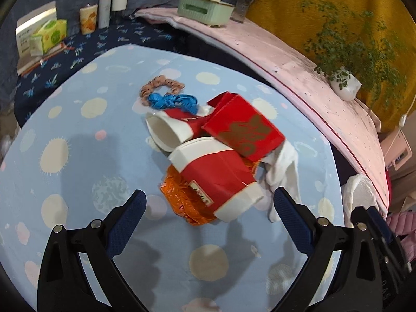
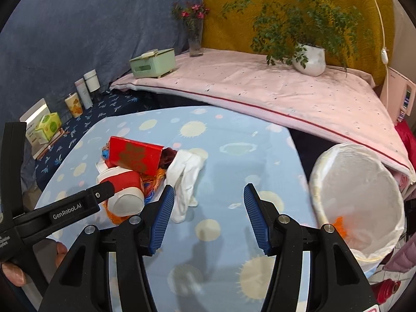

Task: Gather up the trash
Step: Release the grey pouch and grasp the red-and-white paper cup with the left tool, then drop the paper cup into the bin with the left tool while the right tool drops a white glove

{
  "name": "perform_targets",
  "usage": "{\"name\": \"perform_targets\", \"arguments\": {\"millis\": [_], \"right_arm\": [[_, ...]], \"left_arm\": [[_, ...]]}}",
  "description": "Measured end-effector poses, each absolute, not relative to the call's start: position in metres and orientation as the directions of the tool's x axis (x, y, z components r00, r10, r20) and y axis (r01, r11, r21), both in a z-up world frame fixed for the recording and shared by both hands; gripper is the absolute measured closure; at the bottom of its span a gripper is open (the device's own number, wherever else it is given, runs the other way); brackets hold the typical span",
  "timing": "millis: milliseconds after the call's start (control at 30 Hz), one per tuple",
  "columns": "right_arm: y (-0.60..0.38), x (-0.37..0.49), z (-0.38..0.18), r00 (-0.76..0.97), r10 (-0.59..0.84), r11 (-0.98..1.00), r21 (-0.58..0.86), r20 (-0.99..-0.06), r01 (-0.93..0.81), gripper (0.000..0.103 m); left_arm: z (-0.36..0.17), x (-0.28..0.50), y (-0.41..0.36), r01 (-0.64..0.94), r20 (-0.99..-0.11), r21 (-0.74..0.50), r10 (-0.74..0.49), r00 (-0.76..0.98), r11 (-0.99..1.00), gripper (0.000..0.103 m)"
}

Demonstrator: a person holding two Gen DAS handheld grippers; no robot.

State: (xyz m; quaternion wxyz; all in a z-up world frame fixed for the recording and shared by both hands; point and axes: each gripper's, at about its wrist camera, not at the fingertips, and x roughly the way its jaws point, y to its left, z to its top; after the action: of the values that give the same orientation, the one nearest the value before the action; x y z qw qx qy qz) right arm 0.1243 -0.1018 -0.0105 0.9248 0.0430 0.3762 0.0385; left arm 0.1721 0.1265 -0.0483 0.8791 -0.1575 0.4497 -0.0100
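A trash pile lies on the blue dotted tablecloth (image 1: 78, 135): a red-and-white paper cup (image 1: 218, 179) on its side, a second cup (image 1: 169, 132), a red box with gold print (image 1: 244, 130), an orange wrapper (image 1: 182, 202), a blue ribbon (image 1: 171, 101), a scrunchie (image 1: 161, 85) and a white cloth (image 1: 283, 171). My left gripper (image 1: 209, 193) is open wide just short of the near cup, its pads clear of it. My right gripper (image 2: 210, 189) is open over bare cloth, with the white cloth (image 2: 186, 179) beside its left pad. A white-lined bin (image 2: 364, 182) holds an orange scrap (image 2: 340, 225).
A pink-covered ledge (image 2: 260, 91) behind the table carries a green box (image 2: 153, 62), a flower vase (image 2: 195, 36) and a potted plant (image 2: 310, 57). Bottles (image 2: 88, 85) and a tissue box (image 2: 48, 127) stand at the back left. A hand (image 2: 13, 273) holds the left gripper's handle.
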Motion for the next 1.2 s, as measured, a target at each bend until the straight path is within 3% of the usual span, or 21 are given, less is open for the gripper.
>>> {"name": "perform_targets", "arguments": {"millis": [133, 233, 433, 567, 700, 767, 1200], "right_arm": [[-0.093, 0.138, -0.025, 0.693, 0.113, 0.992, 0.118, -0.712, -0.04, 0.049], [-0.086, 0.149, -0.037, 0.678, 0.114, 0.992, 0.123, -0.726, -0.035, 0.049], [-0.077, 0.167, -0.059, 0.646, 0.128, 0.99, 0.141, -0.753, -0.031, 0.049], [-0.073, 0.175, -0.071, 0.625, 0.136, 0.989, 0.146, -0.769, -0.036, 0.057], [-0.071, 0.179, -0.081, 0.599, 0.145, 0.988, 0.148, -0.787, -0.044, 0.078], [-0.07, 0.18, -0.083, 0.59, 0.147, 0.988, 0.147, -0.794, -0.049, 0.096], [-0.096, 0.156, -0.007, 0.717, 0.137, 0.989, 0.14, -0.683, -0.056, 0.099]], "left_arm": [[-0.058, 0.181, 0.136, -0.143, -0.795, -0.328, -0.191, 0.576, 0.934, 0.013], [-0.065, 0.187, 0.137, -0.134, -0.801, -0.338, -0.21, 0.561, 0.932, 0.021], [-0.072, 0.193, 0.131, -0.1, -0.801, -0.375, -0.268, 0.536, 0.921, 0.048], [-0.071, 0.192, 0.127, -0.068, -0.794, -0.39, -0.298, 0.531, 0.918, 0.065], [-0.067, 0.19, 0.123, -0.045, -0.787, -0.388, -0.306, 0.536, 0.921, 0.068], [-0.064, 0.188, 0.121, -0.034, -0.783, -0.386, -0.308, 0.54, 0.922, 0.07], [-0.026, 0.166, 0.106, 0.027, -0.747, -0.367, -0.312, 0.587, 0.93, 0.081]]}}
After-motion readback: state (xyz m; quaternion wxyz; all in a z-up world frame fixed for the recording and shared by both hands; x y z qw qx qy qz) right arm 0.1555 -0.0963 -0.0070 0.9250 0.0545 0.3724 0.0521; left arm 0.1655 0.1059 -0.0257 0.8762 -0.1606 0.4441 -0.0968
